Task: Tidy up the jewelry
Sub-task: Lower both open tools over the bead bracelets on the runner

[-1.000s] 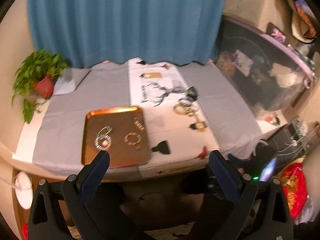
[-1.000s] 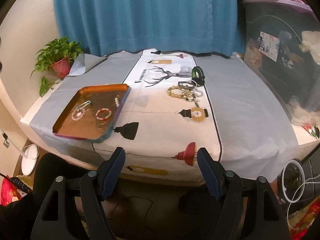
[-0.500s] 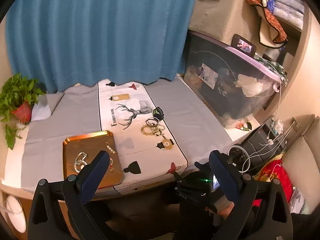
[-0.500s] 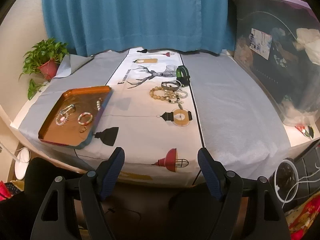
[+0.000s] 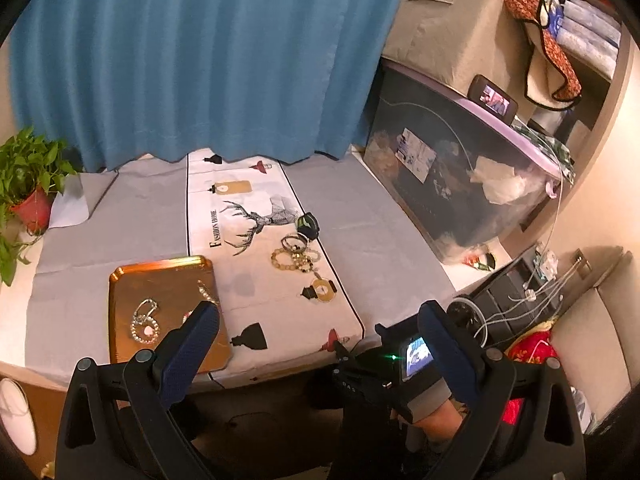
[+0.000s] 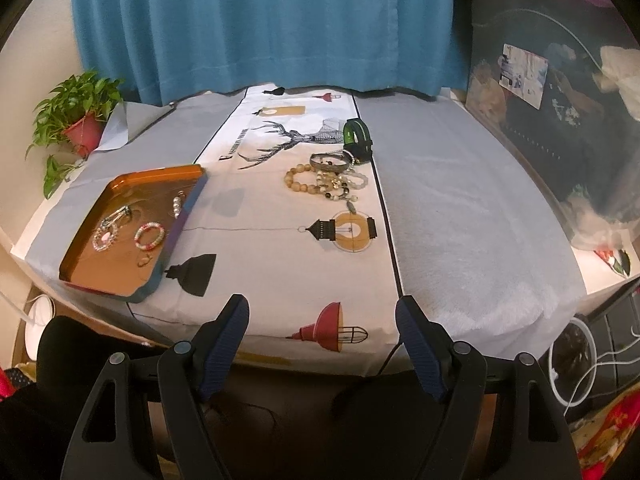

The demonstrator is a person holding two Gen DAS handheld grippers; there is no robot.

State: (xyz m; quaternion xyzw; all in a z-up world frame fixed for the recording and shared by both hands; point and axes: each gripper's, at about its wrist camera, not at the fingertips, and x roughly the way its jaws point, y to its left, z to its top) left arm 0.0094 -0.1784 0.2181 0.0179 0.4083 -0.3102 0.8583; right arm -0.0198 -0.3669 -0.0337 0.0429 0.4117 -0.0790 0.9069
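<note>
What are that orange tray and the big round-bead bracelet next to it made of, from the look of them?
The tray looks like metal with a glossy copper-orange finish: its floor mirrors light and its raised rim is thin. Lacquered plastic is possible. The tan beaded bracelet looks like polished wood or stone: its round beads are opaque with a soft shine, too small to tell which.
</note>
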